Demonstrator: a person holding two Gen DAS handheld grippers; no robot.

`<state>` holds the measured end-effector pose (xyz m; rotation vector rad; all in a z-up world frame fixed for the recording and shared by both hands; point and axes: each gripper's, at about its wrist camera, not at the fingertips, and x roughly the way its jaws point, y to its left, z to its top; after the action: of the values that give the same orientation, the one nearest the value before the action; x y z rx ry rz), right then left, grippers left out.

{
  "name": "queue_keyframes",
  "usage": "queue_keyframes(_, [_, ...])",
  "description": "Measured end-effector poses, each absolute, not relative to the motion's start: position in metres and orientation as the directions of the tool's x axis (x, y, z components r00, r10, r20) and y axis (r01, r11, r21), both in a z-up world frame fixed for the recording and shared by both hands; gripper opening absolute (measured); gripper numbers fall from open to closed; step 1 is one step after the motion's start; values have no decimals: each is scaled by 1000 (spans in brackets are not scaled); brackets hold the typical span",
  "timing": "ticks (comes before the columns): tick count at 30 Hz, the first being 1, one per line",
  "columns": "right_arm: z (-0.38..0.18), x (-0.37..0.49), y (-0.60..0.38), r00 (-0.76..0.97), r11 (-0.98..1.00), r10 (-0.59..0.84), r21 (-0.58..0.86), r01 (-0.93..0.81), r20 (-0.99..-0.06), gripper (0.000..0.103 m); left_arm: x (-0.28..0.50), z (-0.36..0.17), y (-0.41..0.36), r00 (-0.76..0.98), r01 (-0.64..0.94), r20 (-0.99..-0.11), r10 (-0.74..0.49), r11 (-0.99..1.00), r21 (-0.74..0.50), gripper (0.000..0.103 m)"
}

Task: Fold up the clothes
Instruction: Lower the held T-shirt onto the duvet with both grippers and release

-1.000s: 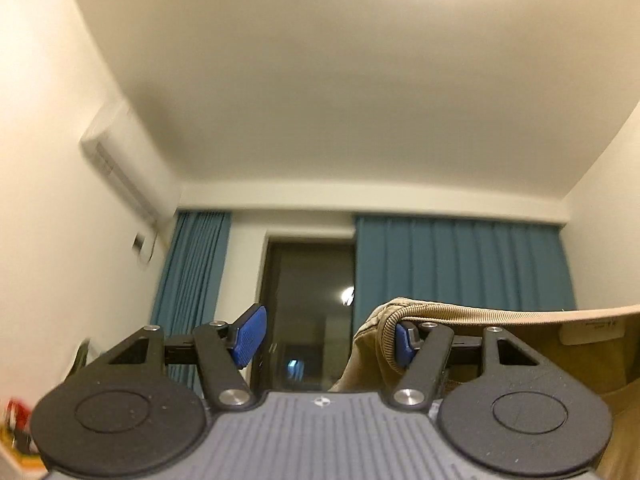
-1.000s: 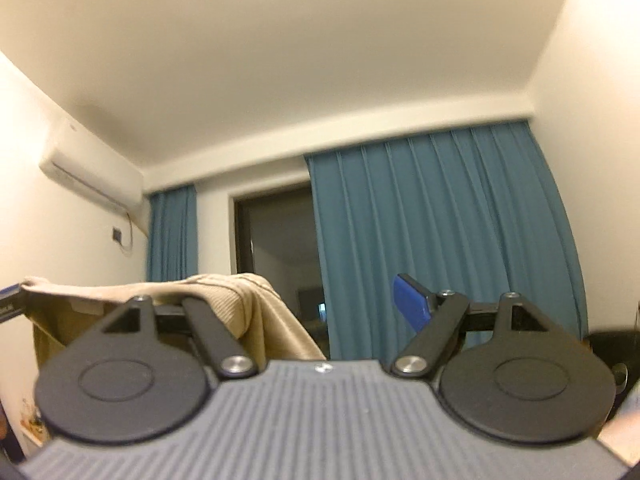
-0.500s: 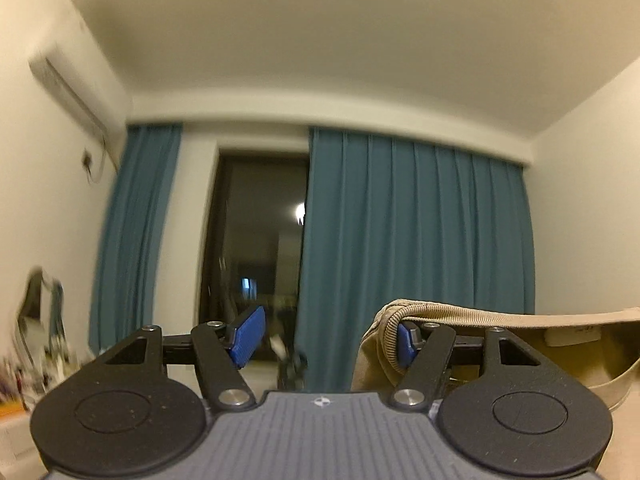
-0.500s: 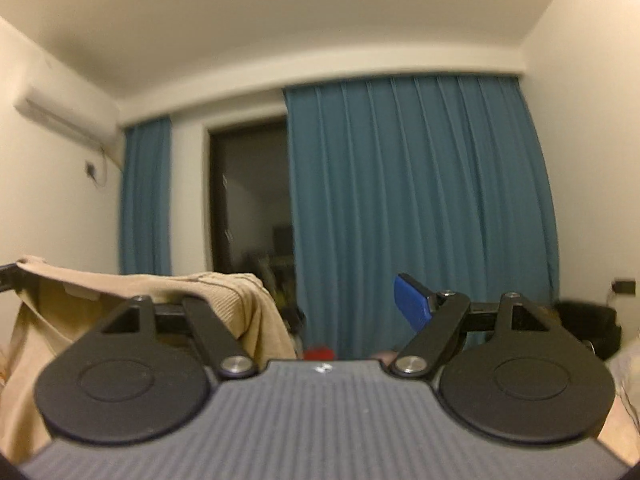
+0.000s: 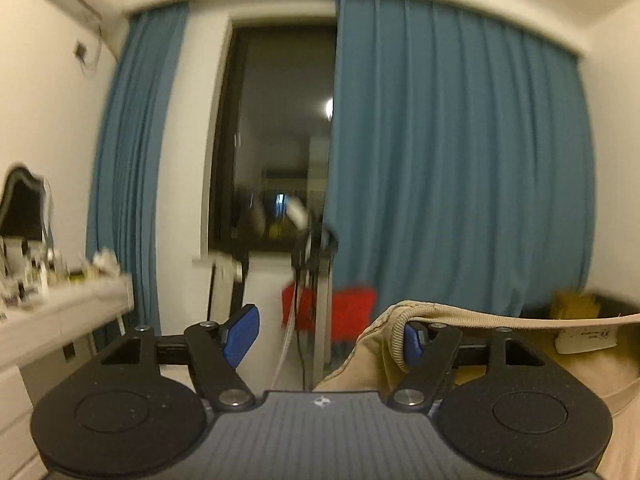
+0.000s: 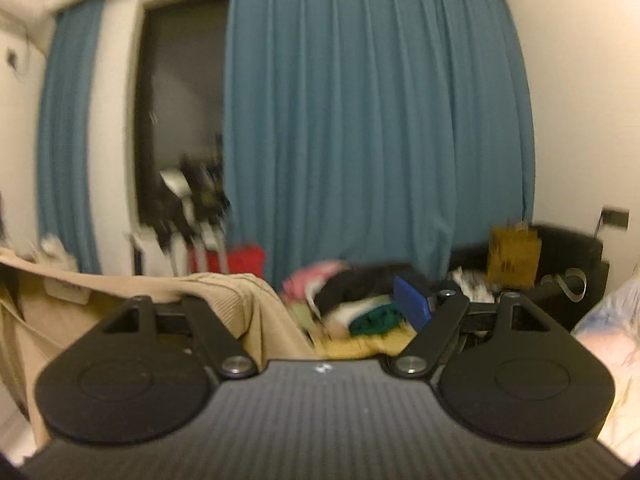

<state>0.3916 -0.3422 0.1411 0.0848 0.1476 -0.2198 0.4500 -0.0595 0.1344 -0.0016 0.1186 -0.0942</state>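
fingers spread on left gripper (image 5: 332,336) and right gripper (image 6: 320,304), each hooking beige knit garment (image 5: 500,320) at lower frame: soft, light, drapey, likely best held at ribbed hem.

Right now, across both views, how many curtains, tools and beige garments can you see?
curtains: 2 (left curtain, right curtain)
tools: 2 (left tool, right tool)
beige garment: 1
total: 5
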Motion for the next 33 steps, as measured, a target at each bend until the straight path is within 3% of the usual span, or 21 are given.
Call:
queue_keyframes(3, [55, 466, -357, 946, 973, -204, 54, 224, -252, 76, 539, 37, -78, 969, 91, -231, -82, 996, 25, 75])
queue_keyframes(7, [-60, 560, -374, 866, 980, -97, 107, 170, -490, 75, 642, -85, -86, 906, 100, -418, -70, 994, 51, 76])
queue_keyframes(10, [-120, 605, -361, 765, 992, -45, 61, 109, -642, 75, 691, -145, -82, 835, 150, -543, -95, 987, 59, 74])
queue_keyframes(12, [-142, 621, -351, 719, 997, -10, 52, 64, -695, 75, 710, -173, -86, 789, 184, -605, -108, 981, 66, 74])
queue_keyframes(17, [-155, 640, -330, 668, 997, 62, 82, -1, -742, 78, 746, -187, -93, 661, 296, -737, -143, 952, 80, 87])
queue_keyframes(20, [-154, 645, -335, 638, 993, 87, 117, 4, -765, 79, 740, -167, -98, 607, 335, -778, -162, 940, 65, 91])
queue_keyframes(23, [-144, 637, -342, 643, 988, 117, 154, 2, -757, 77, 715, -148, -100, 588, 349, -787, -187, 936, 39, 97])
queue_keyframes(27, [-131, 626, -348, 666, 975, 160, 220, 7, -729, 76, 686, -122, -97, 591, 355, -781, -203, 934, 26, 98])
queue_keyframes(33, [-113, 595, -332, 715, 984, 138, 175, -23, -685, 76, 633, -91, -85, 646, 340, -730, -226, 940, 10, 98])
